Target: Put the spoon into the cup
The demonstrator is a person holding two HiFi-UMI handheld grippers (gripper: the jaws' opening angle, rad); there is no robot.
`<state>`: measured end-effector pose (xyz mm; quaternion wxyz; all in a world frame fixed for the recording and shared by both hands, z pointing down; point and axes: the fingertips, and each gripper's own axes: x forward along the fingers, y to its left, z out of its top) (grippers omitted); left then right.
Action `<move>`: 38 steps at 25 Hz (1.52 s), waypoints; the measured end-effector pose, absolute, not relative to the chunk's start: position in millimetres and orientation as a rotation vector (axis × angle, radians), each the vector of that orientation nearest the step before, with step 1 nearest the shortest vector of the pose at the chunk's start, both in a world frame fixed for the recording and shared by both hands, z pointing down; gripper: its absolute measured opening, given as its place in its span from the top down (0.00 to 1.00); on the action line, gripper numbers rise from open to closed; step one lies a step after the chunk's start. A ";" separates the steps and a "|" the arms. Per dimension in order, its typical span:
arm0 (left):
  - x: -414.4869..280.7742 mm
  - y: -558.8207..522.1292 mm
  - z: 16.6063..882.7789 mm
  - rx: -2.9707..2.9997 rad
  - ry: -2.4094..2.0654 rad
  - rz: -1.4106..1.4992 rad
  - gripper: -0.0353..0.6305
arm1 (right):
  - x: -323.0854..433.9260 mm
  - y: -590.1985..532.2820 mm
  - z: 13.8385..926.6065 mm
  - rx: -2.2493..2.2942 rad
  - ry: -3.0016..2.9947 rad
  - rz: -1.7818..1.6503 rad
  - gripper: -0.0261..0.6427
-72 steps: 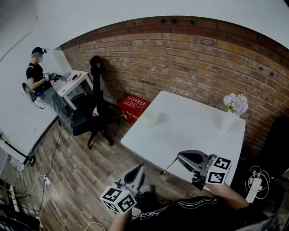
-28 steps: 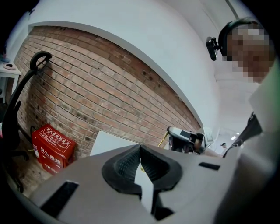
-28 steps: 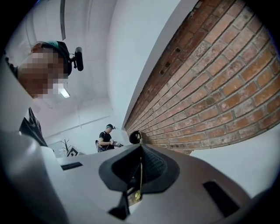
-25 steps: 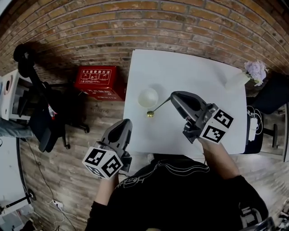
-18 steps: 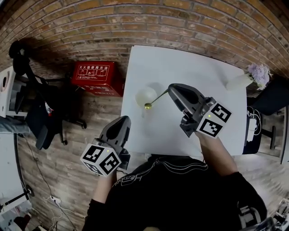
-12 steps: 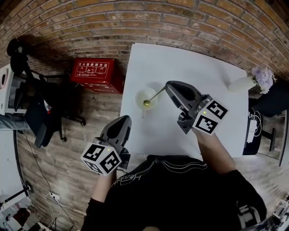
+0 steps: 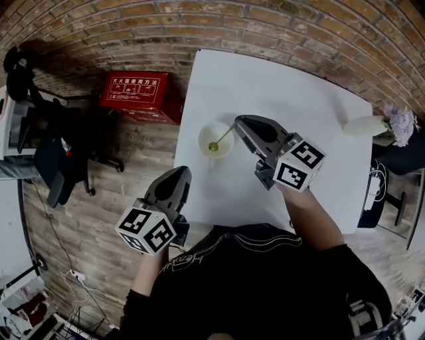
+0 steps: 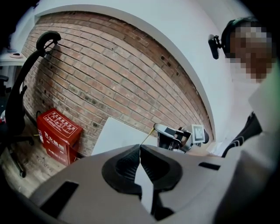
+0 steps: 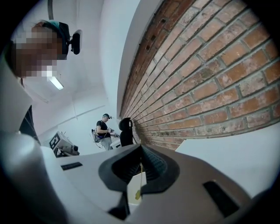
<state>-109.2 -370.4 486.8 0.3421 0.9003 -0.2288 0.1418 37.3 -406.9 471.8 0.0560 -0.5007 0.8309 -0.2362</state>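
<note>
I am looking down on a brick wall (image 7: pixel 199 20) running along the top of the head view, with the white table (image 7: pixel 305 99) butting against it and wooden floor (image 7: pixel 133 153) lying open to the left. A red crate (image 7: pixel 136 93) is sitting off the table's upper left corner. Bare tabletop is spreading wide to the right, out to a vase (image 7: pixel 365 125) at the far right edge. The left gripper (image 7: pixel 179 172) is hanging off the table's lower left corner, its jaws pressed together on nothing. The right gripper (image 7: pixel 239 123) is clamping the spoon (image 7: pixel 222 137) by its handle. The cup (image 7: pixel 204 133) is standing near the left edge, and the spoon's bowl is showing inside its rim.
</note>
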 end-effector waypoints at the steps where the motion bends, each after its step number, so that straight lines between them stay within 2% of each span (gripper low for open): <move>1: -109.3 -370.8 489.2 2.336 -0.598 0.372 0.94 | 35.6 -408.1 477.2 -1.509 2.523 -0.727 0.96; 19: -117.5 -370.6 508.7 2.270 -0.646 0.372 0.94 | 20.9 -414.1 520.3 -1.470 2.620 -0.755 0.96; 38: -123.3 -367.7 512.4 2.251 -0.640 0.362 0.94 | 45.8 -422.5 543.5 -1.509 2.418 -0.944 0.96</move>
